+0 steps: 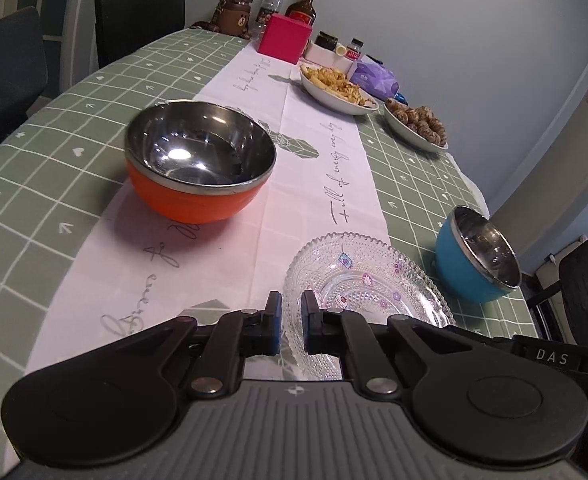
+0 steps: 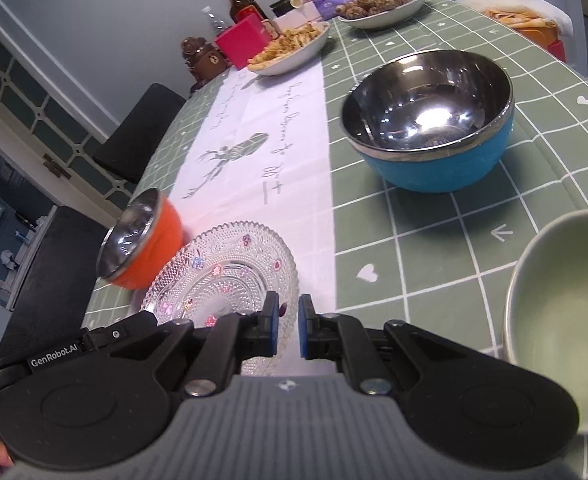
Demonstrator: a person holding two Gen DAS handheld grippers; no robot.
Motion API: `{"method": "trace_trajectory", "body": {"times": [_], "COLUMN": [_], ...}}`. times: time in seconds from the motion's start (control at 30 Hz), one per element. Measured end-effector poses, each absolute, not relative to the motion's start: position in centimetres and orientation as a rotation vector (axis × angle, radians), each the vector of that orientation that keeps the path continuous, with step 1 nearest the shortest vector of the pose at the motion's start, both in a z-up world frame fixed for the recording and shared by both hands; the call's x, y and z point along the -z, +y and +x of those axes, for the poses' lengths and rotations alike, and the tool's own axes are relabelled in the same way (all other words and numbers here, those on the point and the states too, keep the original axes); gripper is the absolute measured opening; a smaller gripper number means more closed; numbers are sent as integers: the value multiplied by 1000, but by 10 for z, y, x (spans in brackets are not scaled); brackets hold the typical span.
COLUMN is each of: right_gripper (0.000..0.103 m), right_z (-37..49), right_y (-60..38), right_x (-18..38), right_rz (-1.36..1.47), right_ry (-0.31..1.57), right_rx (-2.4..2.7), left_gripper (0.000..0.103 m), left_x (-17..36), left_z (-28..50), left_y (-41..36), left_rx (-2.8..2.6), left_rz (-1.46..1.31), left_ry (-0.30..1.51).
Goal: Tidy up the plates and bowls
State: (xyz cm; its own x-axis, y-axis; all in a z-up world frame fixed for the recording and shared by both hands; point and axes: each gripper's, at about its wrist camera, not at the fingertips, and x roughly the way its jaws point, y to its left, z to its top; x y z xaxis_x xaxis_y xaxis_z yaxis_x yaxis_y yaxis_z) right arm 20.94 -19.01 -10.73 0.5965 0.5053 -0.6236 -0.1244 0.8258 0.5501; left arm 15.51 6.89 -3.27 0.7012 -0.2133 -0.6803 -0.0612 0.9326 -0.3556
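On the green checked tablecloth (image 1: 34,152) sit an orange bowl (image 1: 200,160) and blue bowl (image 2: 429,120); nearer, both the left gripper (image 1: 291,322) and right gripper (image 2: 290,326) pinch opposite rims of the glass plate (image 1: 357,276).

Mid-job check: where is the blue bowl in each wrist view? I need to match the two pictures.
Left wrist view: the blue bowl sits at the right edge, tilted by the fisheye, right of the glass plate.
Right wrist view: the blue bowl is upper right of centre, above and to the right of the glass plate.
Shared landmark: the glass plate, at the tongs in both views.
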Motion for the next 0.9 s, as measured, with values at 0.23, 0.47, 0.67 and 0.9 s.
{"method": "trace_trajectory", "body": {"times": [0.23,0.47,0.67,0.9], "right_gripper": [7,7,8,9], "right_z": [177,150,134,129], "right_y": [-176,-152,-129,-122], "right_x": [93,96,106,119], "right_rz": [480,453,383,364], "right_ry": [850,897,959,1034], "right_rx": [-451,-540,-586,-596], "left_gripper": [9,9,9,10], "left_x": [17,18,28,38], "left_z": [117,81,69,63], "left_y": [93,124,139,138], "left_rx": [90,63,-4,-37], "left_rz": [-387,-436,-443,-381], "left_ry": [784,802,858,911]}}
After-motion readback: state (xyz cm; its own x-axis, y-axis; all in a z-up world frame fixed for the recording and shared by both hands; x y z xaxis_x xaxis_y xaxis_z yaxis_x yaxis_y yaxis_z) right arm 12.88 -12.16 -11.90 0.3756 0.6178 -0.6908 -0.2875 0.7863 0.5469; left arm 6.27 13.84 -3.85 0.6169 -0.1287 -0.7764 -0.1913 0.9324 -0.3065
